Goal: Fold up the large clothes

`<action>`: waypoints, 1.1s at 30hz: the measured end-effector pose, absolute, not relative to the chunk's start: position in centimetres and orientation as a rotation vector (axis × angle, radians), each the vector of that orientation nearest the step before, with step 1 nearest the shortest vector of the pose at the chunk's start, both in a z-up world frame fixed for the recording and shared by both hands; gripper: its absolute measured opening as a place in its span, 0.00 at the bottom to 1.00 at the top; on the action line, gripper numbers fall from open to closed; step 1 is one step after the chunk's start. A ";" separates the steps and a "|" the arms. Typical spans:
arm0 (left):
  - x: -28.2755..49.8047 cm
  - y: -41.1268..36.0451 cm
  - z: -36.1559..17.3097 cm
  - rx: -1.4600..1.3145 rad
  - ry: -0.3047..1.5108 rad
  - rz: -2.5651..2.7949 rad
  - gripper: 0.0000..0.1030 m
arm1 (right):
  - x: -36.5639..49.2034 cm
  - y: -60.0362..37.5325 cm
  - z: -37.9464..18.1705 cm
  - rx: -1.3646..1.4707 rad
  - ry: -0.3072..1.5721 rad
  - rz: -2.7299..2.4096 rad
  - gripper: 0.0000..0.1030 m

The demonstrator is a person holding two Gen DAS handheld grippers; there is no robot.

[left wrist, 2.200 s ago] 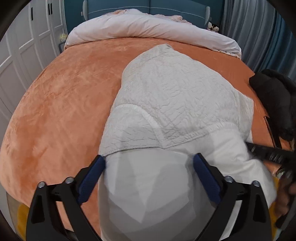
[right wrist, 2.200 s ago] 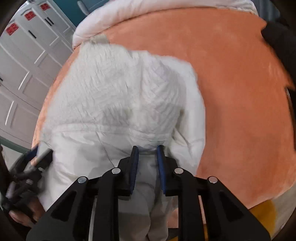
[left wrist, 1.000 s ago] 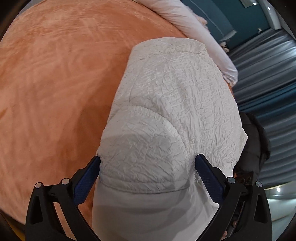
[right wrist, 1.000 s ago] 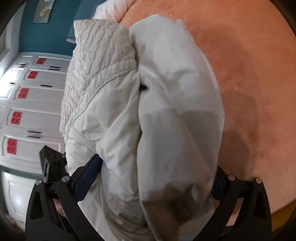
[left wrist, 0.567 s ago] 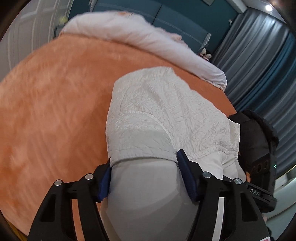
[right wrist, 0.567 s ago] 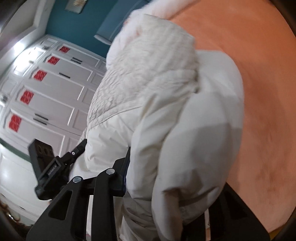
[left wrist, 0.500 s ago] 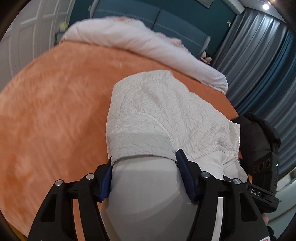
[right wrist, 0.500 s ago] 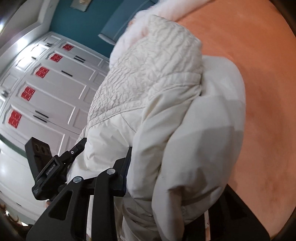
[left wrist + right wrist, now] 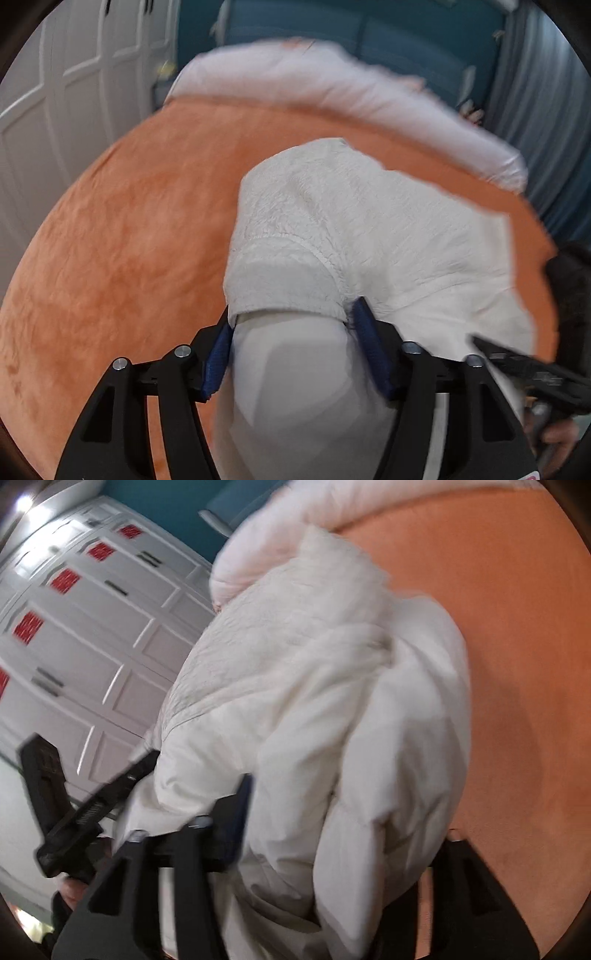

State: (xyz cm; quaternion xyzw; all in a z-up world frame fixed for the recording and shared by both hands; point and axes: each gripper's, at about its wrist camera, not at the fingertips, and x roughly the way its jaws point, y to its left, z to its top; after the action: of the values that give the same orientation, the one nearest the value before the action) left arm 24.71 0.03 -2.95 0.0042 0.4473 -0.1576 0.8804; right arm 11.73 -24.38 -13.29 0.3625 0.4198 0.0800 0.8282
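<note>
Two hand-held grippers, one white garment. Both views are motion-blurred, so fine texture reads soft.

Item 1: large white quilted jacket point(image 9: 354, 236), crinkle-textured outer shell with a smooth pale lining, bunched on the orange plush bedspread point(image 9: 122, 236). In the left wrist view its far end points to 12 o'clock; its near end fills the frame bottom and is cut off there. In the right wrist view the jacket point(image 9: 332, 709) is heaped in thick folds that hide most of the gripper beneath.

Item 2: left gripper point(image 9: 291, 343), black frame with blue pads point(image 9: 218, 354). The jaws stand partly apart, pressed against either side of a thick roll of the jacket's lining, gripping it. Pose: pointing along the jacket toward 12 o'clock.

Item 3: right gripper point(image 9: 332, 812). Only its left blue pad point(image 9: 240, 812) is plain; the opposite finger lies buried under fabric at 4 o'clock. Jacket material bulges between the fingers, clamped. Its black body also enters the left wrist view at 4 o'clock point(image 9: 524, 365), edge cut off.

Item 4: pale pink duvet point(image 9: 332, 92), rolled across the bed's far end at 12 o'clock.

Item 5: white panelled wardrobe doors point(image 9: 92, 635) with red labels, at 9 to 10 o'clock in the right wrist view.

Item 6: dark object point(image 9: 569, 288) at 3 o'clock, mostly out of frame, unidentifiable.
</note>
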 end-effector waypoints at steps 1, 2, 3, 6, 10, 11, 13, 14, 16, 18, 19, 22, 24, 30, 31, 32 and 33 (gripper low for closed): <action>24.3 0.7 -3.0 0.007 0.917 -0.325 0.70 | 11.1 -24.6 -13.4 0.781 0.890 0.163 0.57; 23.8 1.2 -2.7 0.024 0.901 -0.316 0.73 | 10.0 -24.8 -13.2 0.769 0.892 0.145 0.62; 23.0 1.6 -2.2 0.073 0.880 -0.288 0.75 | 9.2 -25.0 -12.8 0.748 0.897 0.126 0.64; 20.2 2.6 -0.3 0.178 0.820 -0.236 0.76 | 5.6 -26.2 -10.7 0.676 0.897 0.023 0.58; 16.5 2.1 2.2 0.204 0.824 -0.268 0.76 | 4.1 -23.9 -4.7 0.492 0.829 -0.015 0.25; 16.0 1.6 2.5 0.207 0.828 -0.278 0.76 | 4.4 -22.3 -3.3 0.409 0.820 0.000 0.23; 15.2 0.6 2.1 0.213 0.849 -0.278 0.76 | 5.6 -19.8 -2.0 0.319 0.830 0.022 0.23; 15.0 0.1 1.4 0.220 0.873 -0.265 0.76 | 6.1 -18.9 -2.5 0.283 0.856 0.019 0.23; 15.1 -0.3 -0.1 0.217 0.927 -0.239 0.76 | 6.5 -18.0 -4.8 0.271 0.934 0.003 0.22; 14.7 -0.3 -1.1 0.210 0.940 -0.225 0.76 | 6.5 -17.5 -6.4 0.279 0.980 -0.006 0.20; 14.5 -0.4 -1.5 0.218 0.946 -0.219 0.77 | 5.9 -17.4 -7.8 0.287 1.006 -0.011 0.19; 13.9 -0.4 -3.1 0.218 0.987 -0.213 0.77 | 5.3 -16.6 -9.3 0.312 1.071 -0.012 0.19; 13.9 -0.3 -3.6 0.228 0.992 -0.202 0.77 | 4.6 -16.8 -9.4 0.320 1.094 -0.007 0.18; 13.8 -0.4 -4.1 0.254 0.988 -0.176 0.77 | 7.2 -18.0 -1.3 0.287 0.918 -0.026 0.21; 13.9 -0.5 -4.1 0.259 0.986 -0.172 0.78 | 8.4 -18.2 0.0 0.275 0.890 -0.038 0.21; 13.8 -0.5 -4.1 0.259 0.988 -0.171 0.78 | 10.1 -18.7 1.1 0.263 0.862 -0.053 0.22; 13.8 -0.5 -4.1 0.258 0.989 -0.169 0.78 | 11.1 -19.2 1.4 0.258 0.853 -0.060 0.22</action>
State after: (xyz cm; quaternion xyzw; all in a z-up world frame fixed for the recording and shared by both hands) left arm 13.79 -0.54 -4.09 0.1233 0.4728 -0.0810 0.8687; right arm 11.14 -19.21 1.43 0.1248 0.4124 -0.0290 0.9019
